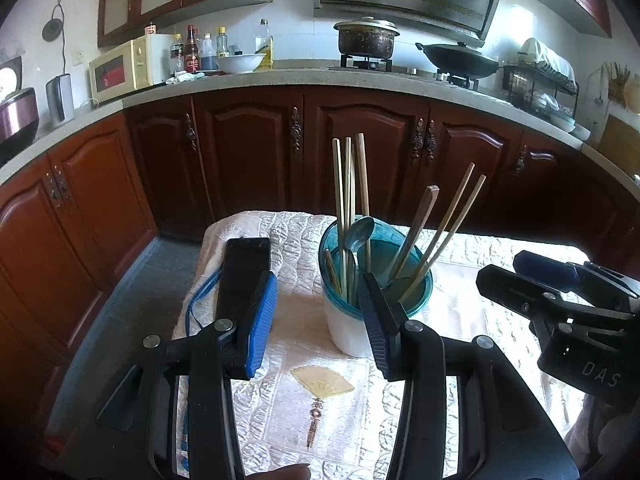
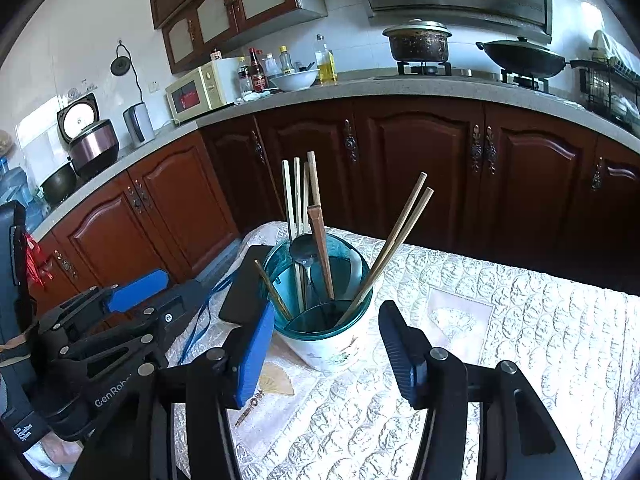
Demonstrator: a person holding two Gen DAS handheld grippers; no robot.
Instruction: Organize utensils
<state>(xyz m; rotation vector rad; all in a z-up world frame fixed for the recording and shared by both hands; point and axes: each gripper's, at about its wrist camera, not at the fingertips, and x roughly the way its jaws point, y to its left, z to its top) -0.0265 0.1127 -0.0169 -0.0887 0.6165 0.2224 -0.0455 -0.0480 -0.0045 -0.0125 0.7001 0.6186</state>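
Note:
A white utensil holder with a teal rim (image 1: 352, 330) (image 2: 332, 344) stands on the quilted table. It holds several wooden chopsticks (image 1: 348, 184) (image 2: 400, 236) and a metal spoon (image 1: 359, 234) (image 2: 303, 254), all upright or leaning. My left gripper (image 1: 320, 320) is open and empty just in front of the holder. My right gripper (image 2: 330, 344) is open and empty, its fingers on either side of the holder's near face. The right gripper also shows in the left wrist view (image 1: 520, 276); the left gripper shows in the right wrist view (image 2: 132, 292).
A black phone (image 1: 244, 276) (image 2: 246, 288) with a blue cord (image 1: 200, 296) lies left of the holder. The table (image 1: 480, 248) has a cream quilted cloth with a fan design (image 1: 322, 380). Wooden cabinets and a counter with microwave (image 1: 120, 68), pots and bottles stand beyond.

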